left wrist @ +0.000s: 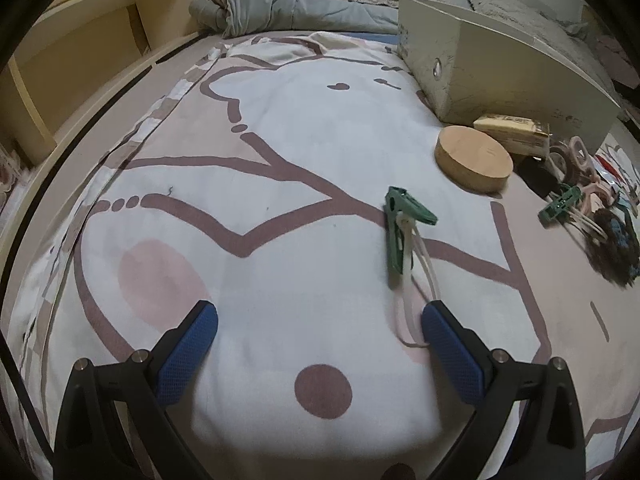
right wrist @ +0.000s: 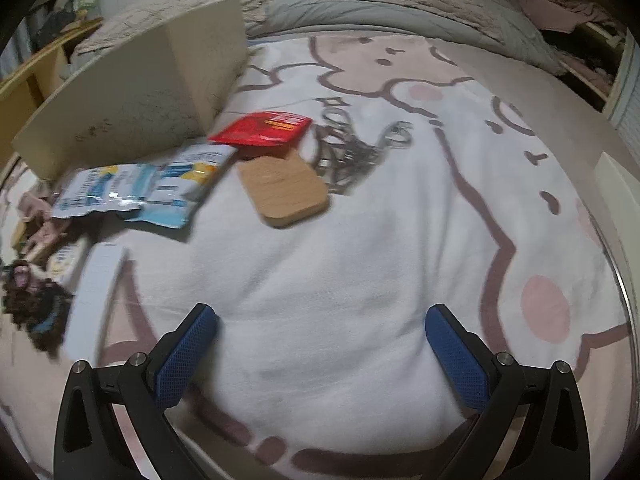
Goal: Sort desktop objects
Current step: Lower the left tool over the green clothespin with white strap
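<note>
In the left wrist view a green clothespin (left wrist: 402, 228) with a white cord loop lies on the printed bedsheet, just ahead of my right finger. My left gripper (left wrist: 320, 330) is open, nothing between its blue pads. A round wooden disc (left wrist: 474, 158), a yellowish packet (left wrist: 514, 130), a second green clip (left wrist: 560, 202) and tape rolls sit at the right. In the right wrist view my right gripper (right wrist: 322, 332) is open over bare sheet. Ahead lie a wooden rounded-square coaster (right wrist: 284, 186), a red packet (right wrist: 262, 128), blue-white snack bags (right wrist: 148, 186) and metal clips (right wrist: 352, 148).
A beige open box (left wrist: 480, 56) stands at the back, seen as the beige open box (right wrist: 140, 80) at the left in the right wrist view. A dark fuzzy item (right wrist: 36, 304) and a white box (right wrist: 96, 292) lie at the left. Folded blankets (left wrist: 300, 4) are behind; wooden shelves (left wrist: 80, 40) on the left.
</note>
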Motion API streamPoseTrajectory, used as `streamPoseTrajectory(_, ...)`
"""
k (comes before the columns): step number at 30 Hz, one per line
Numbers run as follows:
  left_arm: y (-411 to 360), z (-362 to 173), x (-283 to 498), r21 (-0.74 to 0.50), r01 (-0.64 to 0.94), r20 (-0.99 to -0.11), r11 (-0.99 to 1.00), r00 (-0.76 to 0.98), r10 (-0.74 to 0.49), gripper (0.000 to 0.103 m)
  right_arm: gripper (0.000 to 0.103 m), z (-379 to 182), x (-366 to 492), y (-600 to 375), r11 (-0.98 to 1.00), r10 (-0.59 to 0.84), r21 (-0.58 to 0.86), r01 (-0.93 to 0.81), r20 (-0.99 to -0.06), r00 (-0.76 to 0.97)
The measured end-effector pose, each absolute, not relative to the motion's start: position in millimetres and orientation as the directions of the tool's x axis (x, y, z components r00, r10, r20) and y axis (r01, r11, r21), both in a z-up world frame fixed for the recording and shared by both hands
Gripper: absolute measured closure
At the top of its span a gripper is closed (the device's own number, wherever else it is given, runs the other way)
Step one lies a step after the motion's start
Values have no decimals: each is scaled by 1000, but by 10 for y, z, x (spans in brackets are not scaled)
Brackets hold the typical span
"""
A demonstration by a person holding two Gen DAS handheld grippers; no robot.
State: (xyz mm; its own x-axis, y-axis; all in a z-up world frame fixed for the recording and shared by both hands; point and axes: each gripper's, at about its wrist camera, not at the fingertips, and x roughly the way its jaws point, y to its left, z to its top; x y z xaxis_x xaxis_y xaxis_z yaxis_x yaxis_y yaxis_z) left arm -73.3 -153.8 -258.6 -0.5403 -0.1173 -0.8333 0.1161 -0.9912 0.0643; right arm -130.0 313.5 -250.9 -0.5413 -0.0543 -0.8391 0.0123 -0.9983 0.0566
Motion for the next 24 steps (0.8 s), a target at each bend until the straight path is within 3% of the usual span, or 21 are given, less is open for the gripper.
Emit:
streamPoseTrajectory(7, -1542, -2592, -714, 61, 116, -825, -991, -553, -116, 0, 0, -2382, -1243, 2521, -950, -227, 72, 303, -826, -516)
streamPoseTrajectory(14, -1551, -2604, -706, 56, 116, -820, -992, -561, -113, 0, 0, -2463, -1211, 2093, -885, -241, -7, 466, -850, -469)
streamPoseTrajectory(18, -1566, -2590, -688, 40, 115, -818, -993, -567, -98, 0, 0, -2507, -1239, 2095, -886, -226, -18, 463, -855, -466)
streamPoseTrajectory(24, -1638, -2543, -625, -43, 104, -812, -994, -583, -26, 0, 0, -2525, -1289, 2434, -957, -172, 33, 287, -862, -477)
